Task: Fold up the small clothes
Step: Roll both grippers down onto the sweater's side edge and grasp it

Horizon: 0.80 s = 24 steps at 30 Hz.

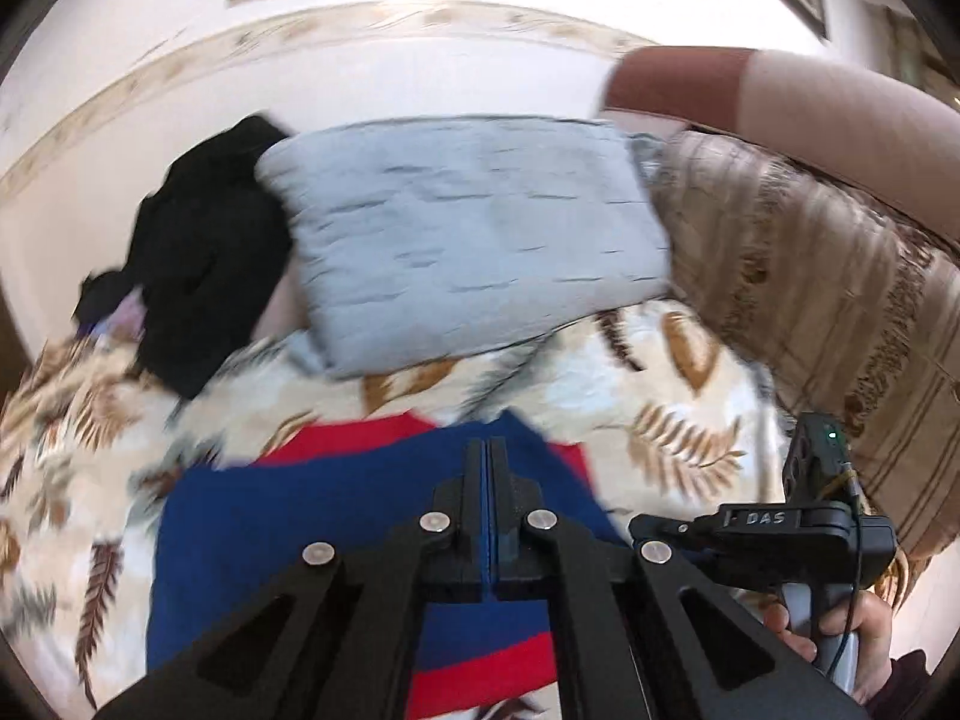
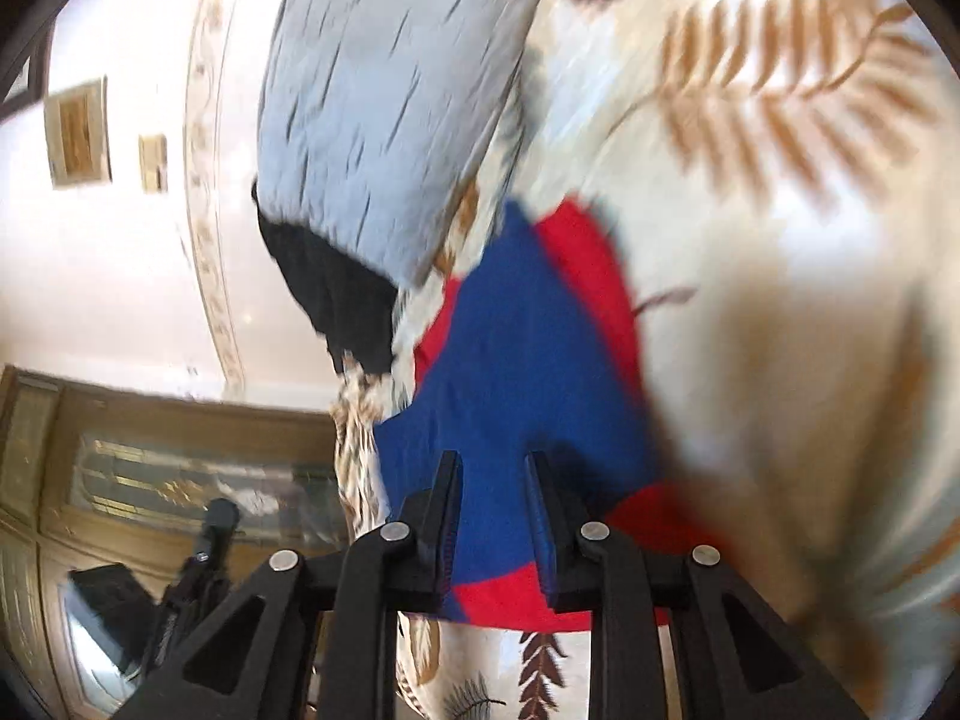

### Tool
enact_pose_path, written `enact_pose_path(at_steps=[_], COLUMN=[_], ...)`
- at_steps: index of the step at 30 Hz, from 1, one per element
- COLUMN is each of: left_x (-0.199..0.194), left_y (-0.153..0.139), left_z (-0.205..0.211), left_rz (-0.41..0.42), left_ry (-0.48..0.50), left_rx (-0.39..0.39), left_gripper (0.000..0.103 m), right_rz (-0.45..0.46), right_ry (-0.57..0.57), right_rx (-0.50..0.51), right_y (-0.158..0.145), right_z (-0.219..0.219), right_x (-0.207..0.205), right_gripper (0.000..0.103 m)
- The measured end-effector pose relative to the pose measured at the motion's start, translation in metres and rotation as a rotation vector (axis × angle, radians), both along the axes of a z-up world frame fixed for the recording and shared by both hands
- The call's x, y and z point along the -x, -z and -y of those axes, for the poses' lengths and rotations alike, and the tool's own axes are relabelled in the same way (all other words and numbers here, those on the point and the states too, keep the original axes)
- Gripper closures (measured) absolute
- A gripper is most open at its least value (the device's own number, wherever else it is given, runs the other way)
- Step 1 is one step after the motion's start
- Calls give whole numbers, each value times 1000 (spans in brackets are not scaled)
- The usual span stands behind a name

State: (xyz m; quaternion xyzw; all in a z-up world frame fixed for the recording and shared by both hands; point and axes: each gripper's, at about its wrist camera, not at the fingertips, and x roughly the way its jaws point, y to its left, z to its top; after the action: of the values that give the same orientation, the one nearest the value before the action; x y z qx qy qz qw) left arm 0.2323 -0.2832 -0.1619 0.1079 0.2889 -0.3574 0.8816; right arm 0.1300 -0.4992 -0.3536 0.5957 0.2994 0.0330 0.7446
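A small blue and red garment [image 1: 300,540] lies partly lifted on a leaf-patterned bedspread [image 1: 660,372]. My left gripper [image 1: 489,447] is shut on its blue upper edge, and the cloth rises to a peak at the fingertips. In the right wrist view the same garment [image 2: 510,360] fills the narrow gap between the fingers of my right gripper [image 2: 495,456], which is shut on a bunched fold of the blue cloth. The red hem hangs below those fingers. The hand [image 1: 852,630] holding the right gripper shows at the lower right of the left wrist view. Both views are blurred.
A grey-blue pillow [image 1: 468,240] lies beyond the garment, with a black garment [image 1: 204,252] heaped at its left. A brown striped cushion [image 1: 810,300] borders the bedspread on the right. A wooden cabinet [image 2: 150,450] stands beside the bed.
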Motion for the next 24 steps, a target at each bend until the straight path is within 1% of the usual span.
enact_pose_path(at_steps=[1,3,4,5,6,7,8,9,10,11,13,15,16,17,18,20,22,23,24], left_x=[0,-8,-15,-22,-22,-24,-27,-27,-27,-29,-28,-26,-26,-26,-25,-29,-30,-34,-38], left_y=[-3,-5,-1,6,12,21,35,43,55,71,95,123,133,145,151,167,173,175,177], left_z=[0,-19,-39,-59,-75,-97,-130,-150,-175,-207,-246,-282,-288,-293,-291,-282,-275,-268,-265], left_rz=[-7,-43,-89,-130,-156,-186,-217,-235,-271,-336,-431,-537,-574,-619,-636,-674,-651,-625,-630], left_ry=[8,-46,-96,-154,-202,-274,-377,-432,-496,-580,-698,-798,-818,-829,-819,-807,-803,-779,-770], left_rx=[16,56,83,96,98,92,87,89,93,110,169,285,314,365,397,451,517,550,563], left_gripper=[100,100,94,85,60,38,35,35,35,35,35,35,35,35,35,36,37,37,37], right_rz=[-10,-21,-17,-14,-11,-4,5,18,29,36,59,70,74,76,75,78,89,93,98], right_ry=[11,29,30,27,25,26,16,-10,-29,-36,-81,-118,-138,-152,-172,-186,-186,-182,-175], right_rx=[14,47,55,66,79,103,118,133,129,118,91,108,124,138,165,183,173,171,171], right_y=[-2,-8,-10,-13,-16,-20,-21,-23,-24,-24,-25,-29,-31,-32,-34,-34,-34,-33,-33], right_z=[8,20,21,23,21,15,12,4,-4,-8,-27,-47,-56,-62,-71,-79,-80,-79,-77], right_x=[5,14,15,16,16,13,11,6,2,0,-11,-20,-23,-26,-28,-30,-29,-29,-28], right_gripper=[77,71,55,21,12,11,11,11,11,11,11,12,12,12,12,12,12,12,12])
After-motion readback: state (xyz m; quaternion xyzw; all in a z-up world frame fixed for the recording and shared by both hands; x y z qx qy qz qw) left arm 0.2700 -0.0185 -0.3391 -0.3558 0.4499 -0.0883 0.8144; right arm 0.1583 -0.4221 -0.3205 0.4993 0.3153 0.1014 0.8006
